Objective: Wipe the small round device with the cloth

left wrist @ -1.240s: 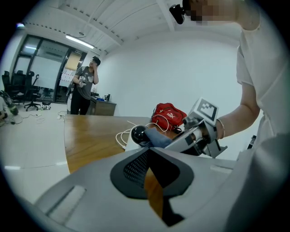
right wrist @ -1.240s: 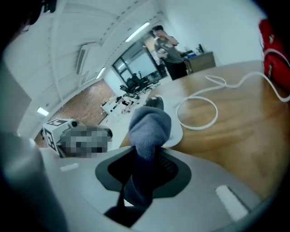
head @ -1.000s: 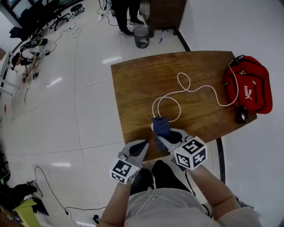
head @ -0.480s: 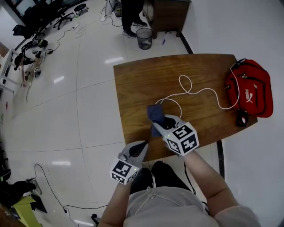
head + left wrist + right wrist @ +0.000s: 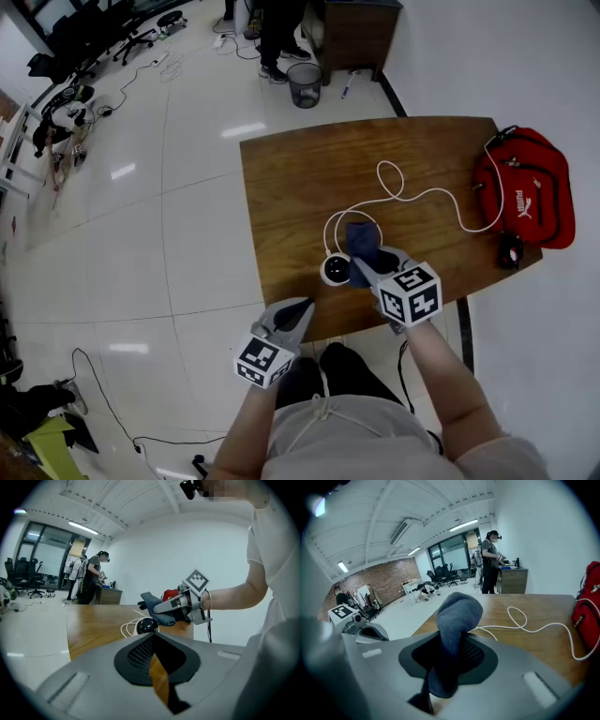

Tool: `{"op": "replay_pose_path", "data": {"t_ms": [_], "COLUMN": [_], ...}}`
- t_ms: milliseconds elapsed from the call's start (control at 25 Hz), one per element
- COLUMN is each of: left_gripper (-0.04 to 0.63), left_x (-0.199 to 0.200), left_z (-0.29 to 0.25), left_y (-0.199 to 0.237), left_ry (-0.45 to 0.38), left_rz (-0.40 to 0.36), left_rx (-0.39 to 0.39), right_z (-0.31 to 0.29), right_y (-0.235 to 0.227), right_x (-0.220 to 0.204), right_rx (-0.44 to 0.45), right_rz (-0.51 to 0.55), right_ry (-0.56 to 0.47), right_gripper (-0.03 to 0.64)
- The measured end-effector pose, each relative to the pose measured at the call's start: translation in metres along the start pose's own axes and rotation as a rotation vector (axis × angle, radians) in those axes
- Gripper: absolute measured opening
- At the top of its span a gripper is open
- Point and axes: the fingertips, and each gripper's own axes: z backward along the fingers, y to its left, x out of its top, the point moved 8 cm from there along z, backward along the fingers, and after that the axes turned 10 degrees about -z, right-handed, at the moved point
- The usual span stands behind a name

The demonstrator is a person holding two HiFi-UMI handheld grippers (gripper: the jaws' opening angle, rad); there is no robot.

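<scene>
Right hand-held gripper (image 5: 367,264) is swinging back toward 3 o'clock in the head view and is still pinching the blue cloth (image 5: 361,241); in its own view the cloth (image 5: 454,630) is bunching between the pads and sticking up past the tips. Half a second ago the cloth was sitting further toward 9 o'clock and hiding the small round device. Now the device (image 5: 335,269) is showing again, white ring with a dark dome, near the front edge of the bench (image 5: 291,169). It's lying at about 9 o'clock of the cloth and just beside it, and I can't tell whether they're touching. Left hand-held gripper (image 5: 298,311) isn't shifting: jaws pressed together on nothing, hanging off the bench edge at 7 o'clock of the device and pointing at it. White cable (image 5: 412,192) is looping off toward the red bag (image 5: 530,187) at 2 o'clock. I'm reading this as back-and-forth wipe strokes in progress, with this stroke running off the device's 3 o'clock side. The next pass is going to need a reversal toward 9 o'clock, and since nothing is bracing the device, it's risking a slide
</scene>
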Motion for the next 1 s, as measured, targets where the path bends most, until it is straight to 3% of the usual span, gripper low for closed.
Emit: {"op": "replay_pose_path", "data": {"t_ms": [80,360,520,640,880,1000], "left_gripper": [0.006,0.006,0.006,0.006,0.006,0.006], "left_x": [0.000,-0.005,-0.006,-0.010,-0.018,-0.011], "left_z": [0.002,0.005,0.004,0.004,-0.007,-0.012], "left_y": [0.000,0.002,-0.002,-0.004,-0.010,-0.015], "left_ry": [-0.004,-0.004,-0.023,-0.020,-0.018,-0.063], "left_rz": [-0.001,0.007,0.017,0.014,0.046,0.026], "left_rx": [0.000,0.005,-0.010,-0.014,-0.002,-0.020], "right_z": [0.009,0.013,0.005,0.007,0.009,0.014], "right_y": [0.006,0.054,0.047,0.030,0.003,-0.007], "right_x": [0.000,0.005,-0.018,-0.038,-0.070,-0.072], "right_rx": [0.012,0.177,0.125,0.081,0.050,0.053], "right_rz": [-0.010,0.015,0.033,-0.010,-0.073,-0.092], "right_ry": [-0.027,-0.128,-0.109,-0.091,-0.012,-0.010], "right_gripper": [0.107,0.107,0.107,0.107,0.107,0.107]}}
